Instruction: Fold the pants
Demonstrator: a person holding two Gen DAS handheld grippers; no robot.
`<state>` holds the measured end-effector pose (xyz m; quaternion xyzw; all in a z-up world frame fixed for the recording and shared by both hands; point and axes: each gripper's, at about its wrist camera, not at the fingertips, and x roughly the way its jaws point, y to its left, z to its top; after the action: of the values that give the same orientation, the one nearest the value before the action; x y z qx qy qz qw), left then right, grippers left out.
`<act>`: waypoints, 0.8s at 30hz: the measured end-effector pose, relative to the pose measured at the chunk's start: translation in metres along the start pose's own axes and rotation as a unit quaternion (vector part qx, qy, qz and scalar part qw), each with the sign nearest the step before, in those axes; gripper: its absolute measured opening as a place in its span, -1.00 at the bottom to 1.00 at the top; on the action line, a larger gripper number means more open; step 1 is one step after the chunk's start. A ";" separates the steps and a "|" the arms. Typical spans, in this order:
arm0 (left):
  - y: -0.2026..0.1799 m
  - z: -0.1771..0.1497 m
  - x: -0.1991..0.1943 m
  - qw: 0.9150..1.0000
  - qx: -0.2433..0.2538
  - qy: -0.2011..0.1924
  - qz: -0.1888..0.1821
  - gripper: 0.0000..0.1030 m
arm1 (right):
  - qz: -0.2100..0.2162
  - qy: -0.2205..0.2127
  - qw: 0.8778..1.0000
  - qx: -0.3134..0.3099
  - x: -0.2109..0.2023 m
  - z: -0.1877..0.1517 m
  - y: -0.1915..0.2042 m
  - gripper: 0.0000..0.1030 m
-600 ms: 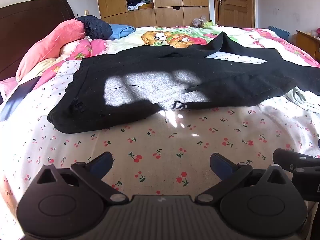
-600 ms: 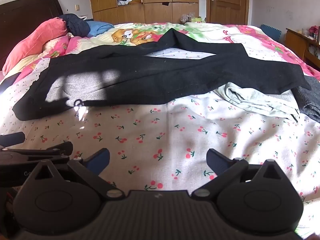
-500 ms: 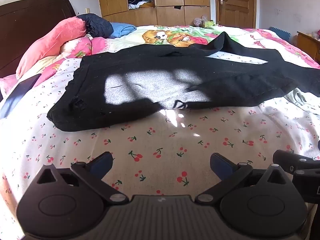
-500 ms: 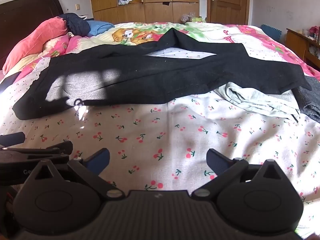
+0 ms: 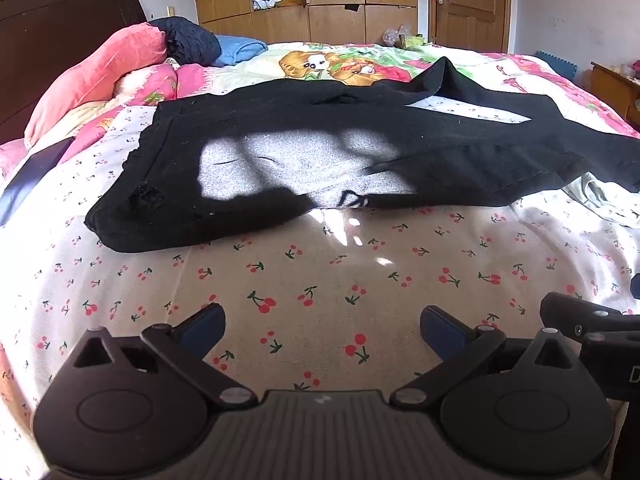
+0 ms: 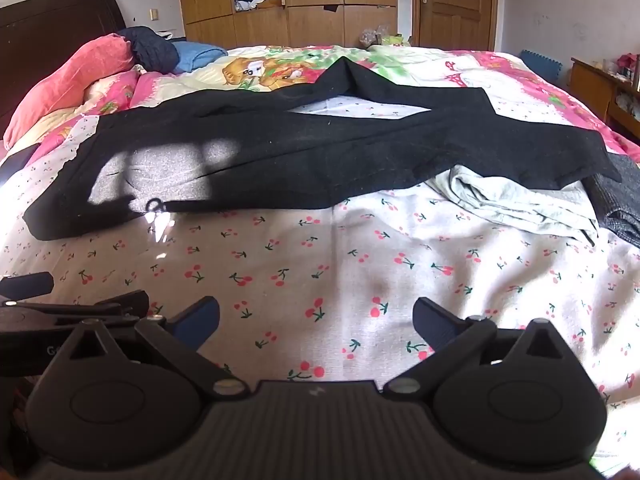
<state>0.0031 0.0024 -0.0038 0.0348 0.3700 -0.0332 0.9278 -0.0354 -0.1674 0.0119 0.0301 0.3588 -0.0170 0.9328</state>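
Left wrist view: left gripper [image 5: 322, 322] jaws wide, empty, over the cherry-print sheet [image 5: 320, 280]. Black pants [image 5: 320, 152] lie spread beyond, waist left; right leg cut off at frame edge.

Right wrist view: right gripper [image 6: 316, 316] likewise wide, empty. Pants [image 6: 320, 148] lie farther off, cuff overlapping grey garment [image 6: 516, 200]; bare sheet between.

Sunlit bed [image 5: 320, 280], dark headboard [image 5: 60, 40], wooden wardrobe [image 5: 336, 0], door [image 6: 456, 0], white walls.
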 end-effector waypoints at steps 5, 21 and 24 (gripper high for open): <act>0.001 0.000 0.000 1.000 -0.006 0.004 -0.008 1.00 | 0.000 0.001 1.000 0.000 0.001 0.000 0.000 0.98; 0.001 -0.001 0.002 1.000 -0.004 0.010 -0.011 1.00 | 0.001 0.002 1.000 0.000 0.003 -0.001 0.001 0.98; 0.001 -0.001 0.002 1.000 -0.003 0.010 -0.010 1.00 | 0.001 0.002 1.000 0.000 0.003 -0.001 0.001 0.98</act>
<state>0.0041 0.0033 -0.0056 0.0284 0.3796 -0.0411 0.9238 -0.0338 -0.1667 0.0099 0.0308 0.3607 -0.0163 0.9320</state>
